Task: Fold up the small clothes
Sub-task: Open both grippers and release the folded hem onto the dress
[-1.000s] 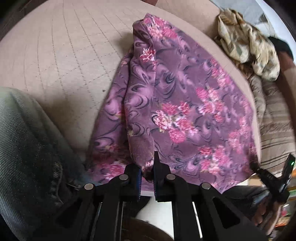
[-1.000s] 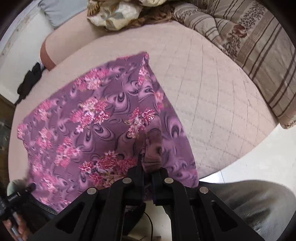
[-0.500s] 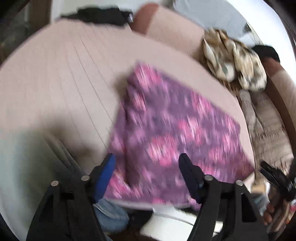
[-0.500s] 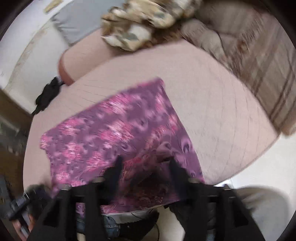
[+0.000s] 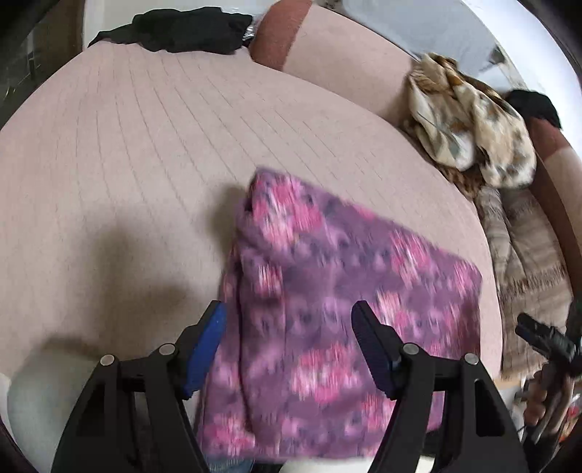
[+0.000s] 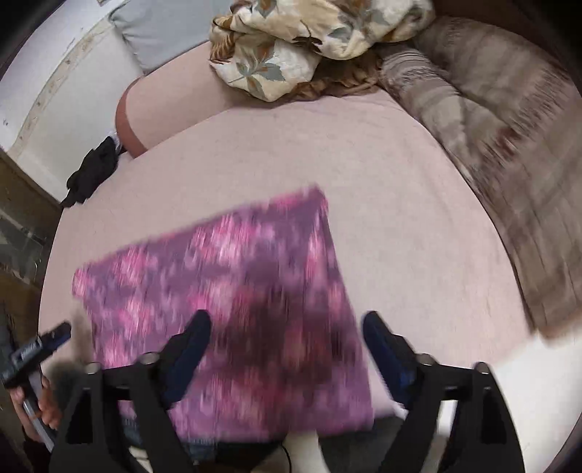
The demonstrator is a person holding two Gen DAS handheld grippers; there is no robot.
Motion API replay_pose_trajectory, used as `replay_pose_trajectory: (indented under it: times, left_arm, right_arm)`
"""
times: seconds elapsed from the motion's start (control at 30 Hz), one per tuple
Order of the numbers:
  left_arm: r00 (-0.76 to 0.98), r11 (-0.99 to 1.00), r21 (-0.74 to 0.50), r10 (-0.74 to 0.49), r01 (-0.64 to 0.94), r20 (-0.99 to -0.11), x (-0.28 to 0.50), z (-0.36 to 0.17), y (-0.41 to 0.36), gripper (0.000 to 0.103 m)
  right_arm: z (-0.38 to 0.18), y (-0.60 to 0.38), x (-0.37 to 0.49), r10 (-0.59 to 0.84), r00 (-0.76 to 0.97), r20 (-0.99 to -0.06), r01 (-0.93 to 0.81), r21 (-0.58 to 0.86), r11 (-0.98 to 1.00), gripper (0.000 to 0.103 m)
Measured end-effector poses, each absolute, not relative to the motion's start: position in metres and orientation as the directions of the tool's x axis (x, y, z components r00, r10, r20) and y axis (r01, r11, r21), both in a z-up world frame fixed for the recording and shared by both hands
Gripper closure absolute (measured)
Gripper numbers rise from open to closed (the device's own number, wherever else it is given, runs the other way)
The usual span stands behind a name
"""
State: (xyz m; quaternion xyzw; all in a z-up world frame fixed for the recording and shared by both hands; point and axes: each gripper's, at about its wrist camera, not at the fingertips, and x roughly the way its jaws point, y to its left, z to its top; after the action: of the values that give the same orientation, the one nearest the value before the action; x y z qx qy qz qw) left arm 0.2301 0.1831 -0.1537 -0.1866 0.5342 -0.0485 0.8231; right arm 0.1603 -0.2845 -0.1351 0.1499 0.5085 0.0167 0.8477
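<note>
A purple cloth with pink flowers (image 5: pixel 327 309) lies flat on the pale pink quilted bed (image 5: pixel 145 163), its near edge hanging over the bed's front. My left gripper (image 5: pixel 287 320) hovers above the cloth's left part, open, with nothing pinched. In the right wrist view the same cloth (image 6: pixel 232 291) lies below my right gripper (image 6: pixel 287 327), whose jaws are opening wide, clear of the fabric. Both views are blurred. Each gripper shows at the edge of the other's view, held in a hand: the right one (image 5: pixel 545 338) and the left one (image 6: pixel 36 349).
A crumpled cream leaf-print fabric (image 5: pixel 469 120) and a striped brown blanket (image 6: pixel 509 152) lie at the back and right of the bed. A black garment (image 5: pixel 178 29) sits at the far left corner. A pink bolster (image 6: pixel 163 105) and grey pillow (image 6: pixel 156 32) are behind.
Both grippers let go of the cloth's near edge, opened and rose back away from it. The cloth now lies flat on the bed.
</note>
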Motion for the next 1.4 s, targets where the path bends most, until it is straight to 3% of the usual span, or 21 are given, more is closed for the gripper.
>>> replay_pose_trajectory:
  times: [0.1, 0.2, 0.3, 0.4, 0.47, 0.5, 0.53, 0.57, 0.63, 0.73, 0.93, 1.17, 1.3, 1.4]
  left_arm:
    - [0.407, 0.915, -0.368, -0.277, -0.164, -0.87, 0.272, -0.161, 0.18, 0.033]
    - [0.412, 0.914, -0.351, -0.244, -0.206, -0.878, 0.302, -0.174, 0.189, 0.033]
    - [0.376, 0.913, -0.359, -0.269, -0.193, -0.887, 0.318, -0.199, 0.195, 0.032]
    - [0.348, 0.883, -0.392, -0.294, -0.257, -0.89, 0.323, -0.217, 0.2, 0.03]
    - [0.361, 0.906, -0.351, -0.253, -0.237, -0.897, 0.327, -0.213, 0.191, 0.029]
    - [0.367, 0.917, -0.329, -0.233, -0.224, -0.901, 0.327, -0.213, 0.187, 0.033]
    - [0.372, 0.93, -0.309, -0.22, -0.198, -0.902, 0.325, -0.213, 0.181, 0.067]
    - [0.358, 0.933, -0.321, -0.247, -0.163, -0.9, 0.325, -0.214, 0.176, 0.09]
    - [0.357, 0.922, -0.353, -0.279, -0.16, -0.891, 0.324, -0.215, 0.178, 0.09]
    - [0.376, 0.89, -0.414, -0.324, -0.19, -0.868, 0.32, -0.21, 0.192, 0.093]
    - [0.514, 0.882, -0.453, -0.33, -0.132, -0.792, 0.322, -0.143, 0.203, 0.094]
    - [0.589, 0.903, -0.422, -0.297, -0.084, -0.752, 0.39, -0.098, 0.204, 0.094]
    - [0.624, 0.896, -0.435, -0.288, -0.093, -0.727, 0.44, -0.09, 0.191, 0.094]
    - [0.54, 0.891, -0.427, -0.285, -0.156, -0.792, 0.477, -0.123, 0.182, 0.09]
  right_arm:
    - [-0.16, -0.307, 0.238, 0.259, 0.409, -0.875, 0.147, 0.343, 0.928, 0.01]
    - [-0.189, -0.322, 0.286, 0.2, 0.399, -0.895, 0.178, 0.289, 0.941, 0.012]
    - [-0.222, -0.332, 0.29, 0.321, 0.356, -0.878, 0.201, 0.407, 0.891, 0.019]
    - [-0.224, -0.325, 0.289, 0.321, 0.336, -0.886, 0.143, 0.385, 0.912, 0.02]
    - [-0.229, -0.321, 0.291, 0.318, 0.321, -0.892, 0.127, 0.373, 0.919, 0.021]
    - [-0.23, -0.319, 0.292, 0.308, 0.319, -0.896, 0.123, 0.362, 0.924, 0.024]
    - [-0.229, -0.317, 0.294, 0.289, 0.325, -0.901, 0.115, 0.341, 0.933, 0.037]
    - [-0.227, -0.311, 0.295, 0.251, 0.33, -0.91, 0.102, 0.299, 0.949, 0.045]
    - [-0.226, -0.309, 0.295, 0.265, 0.327, -0.907, 0.088, 0.308, 0.947, 0.078]
    - [-0.219, -0.303, 0.291, 0.279, 0.325, -0.904, 0.059, 0.314, 0.948, 0.088]
    - [-0.175, -0.319, 0.278, 0.283, 0.447, -0.849, 0.093, 0.358, 0.929, 0.093]
    - [-0.125, -0.301, 0.325, 0.163, 0.534, -0.83, 0.058, 0.228, 0.972, 0.093]
    - [-0.092, -0.304, 0.372, 0.137, 0.611, -0.78, 0.059, 0.217, 0.974, 0.093]
    - [-0.107, -0.309, 0.419, 0.14, 0.578, -0.804, 0.065, 0.216, 0.974, 0.086]
